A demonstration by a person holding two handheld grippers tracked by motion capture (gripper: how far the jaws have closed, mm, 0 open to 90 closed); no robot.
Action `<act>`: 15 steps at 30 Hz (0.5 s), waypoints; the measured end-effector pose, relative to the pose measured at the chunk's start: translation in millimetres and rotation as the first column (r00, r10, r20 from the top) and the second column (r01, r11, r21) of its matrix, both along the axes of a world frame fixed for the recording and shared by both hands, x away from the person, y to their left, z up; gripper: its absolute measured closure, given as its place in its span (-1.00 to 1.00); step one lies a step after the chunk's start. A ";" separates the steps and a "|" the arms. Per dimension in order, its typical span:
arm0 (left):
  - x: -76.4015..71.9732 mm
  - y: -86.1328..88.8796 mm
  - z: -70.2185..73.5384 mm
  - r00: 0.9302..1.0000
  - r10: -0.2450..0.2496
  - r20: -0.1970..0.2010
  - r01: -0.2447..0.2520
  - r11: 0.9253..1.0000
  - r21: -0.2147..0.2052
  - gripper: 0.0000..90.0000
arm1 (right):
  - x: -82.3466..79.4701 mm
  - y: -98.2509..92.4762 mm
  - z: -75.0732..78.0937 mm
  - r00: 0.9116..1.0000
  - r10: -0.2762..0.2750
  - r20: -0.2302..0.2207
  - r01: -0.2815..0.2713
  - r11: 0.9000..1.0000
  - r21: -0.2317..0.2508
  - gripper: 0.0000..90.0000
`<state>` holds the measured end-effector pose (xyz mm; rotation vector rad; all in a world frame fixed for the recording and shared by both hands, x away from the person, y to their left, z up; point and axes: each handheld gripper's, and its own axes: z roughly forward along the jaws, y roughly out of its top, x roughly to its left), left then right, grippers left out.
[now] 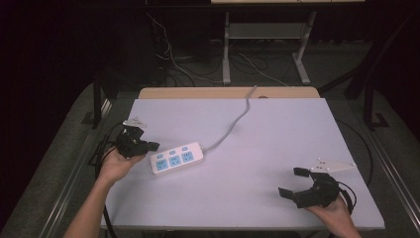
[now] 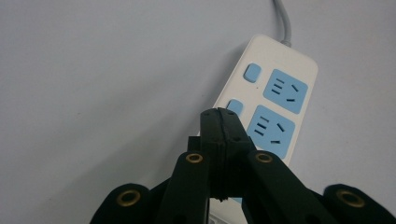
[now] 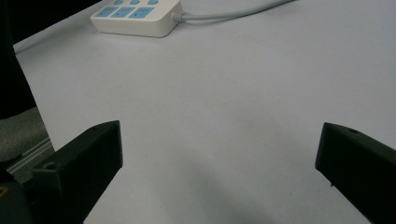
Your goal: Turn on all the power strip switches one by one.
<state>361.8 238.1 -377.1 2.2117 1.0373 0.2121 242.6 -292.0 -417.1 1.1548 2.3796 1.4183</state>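
A white power strip with three blue sockets lay on the pale table. Just beside its near end hovered the left gripper, jaws pressed together on nothing, tip aimed at a blue switch button. Well apart from the strip, the right gripper rested with jaws spread wide. Pressing well likely meant coming straight down on the button's centre.

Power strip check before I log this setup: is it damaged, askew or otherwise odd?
Nothing stands out. The white plastic power strip with blue sockets lies flat and intact on the pale tabletop, somewhat slanted to the edges, its grey cord trailing away.
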 end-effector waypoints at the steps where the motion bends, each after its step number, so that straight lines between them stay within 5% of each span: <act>1: 0.1 0.1 -0.4 1.000 0.001 -0.004 -0.001 1.000 0.003 0.99 | -0.1 0.0 0.0 1.000 0.000 0.001 0.000 1.000 0.000 -0.99; 15: 2.8 -2.8 -13.9 0.999 -0.009 -0.035 0.010 1.000 0.025 0.99 | -0.3 -0.3 0.4 1.000 -0.008 0.002 0.008 1.000 0.001 -0.99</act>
